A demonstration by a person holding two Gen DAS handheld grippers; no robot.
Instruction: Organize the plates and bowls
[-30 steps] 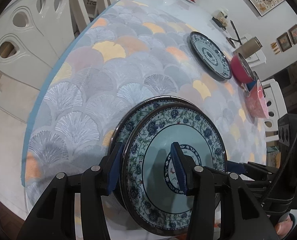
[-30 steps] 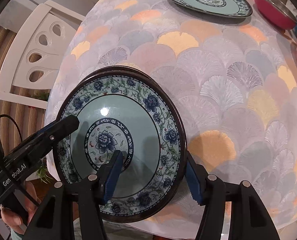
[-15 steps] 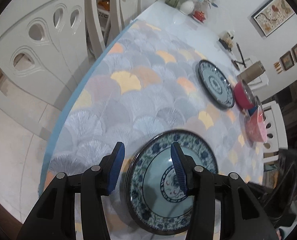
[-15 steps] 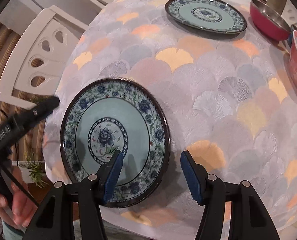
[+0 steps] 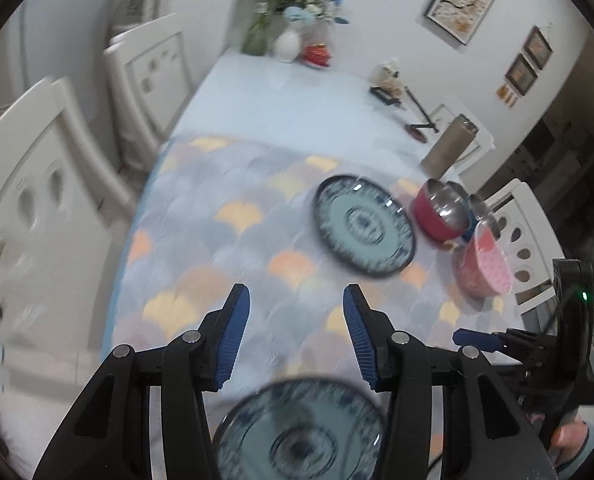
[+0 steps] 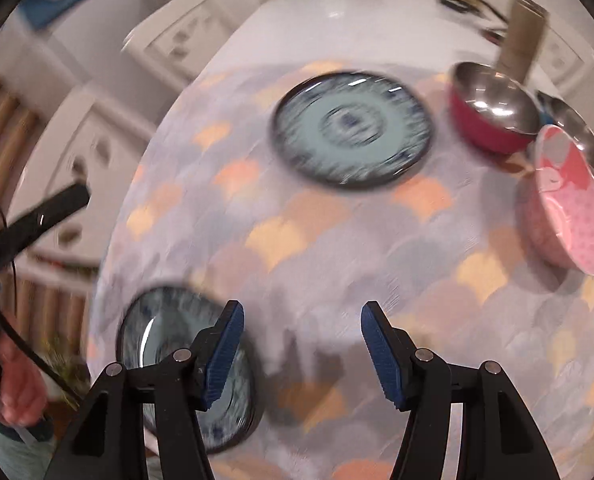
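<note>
Both tongs hang empty over a dining table spread with a pastel fan-patterned tablecloth (image 6: 337, 248); the left gripper (image 5: 296, 334) and the right gripper (image 6: 299, 350) each stand with blue-padded jaws wide apart, holding nothing. A round blue-and-teal floral ceramic plate (image 5: 297, 432) lies flat at the table's near edge, beneath and behind the left tongs; a matching plate (image 6: 351, 130) lies flat well ahead, just beside a red steel-lined bowl (image 6: 493, 114) and a tilted pink patterned bowl (image 6: 573, 204). The far plate sits ahead and slightly right of both tools; the right hand looks the nearer, though motion blur clouds the detail.
</note>
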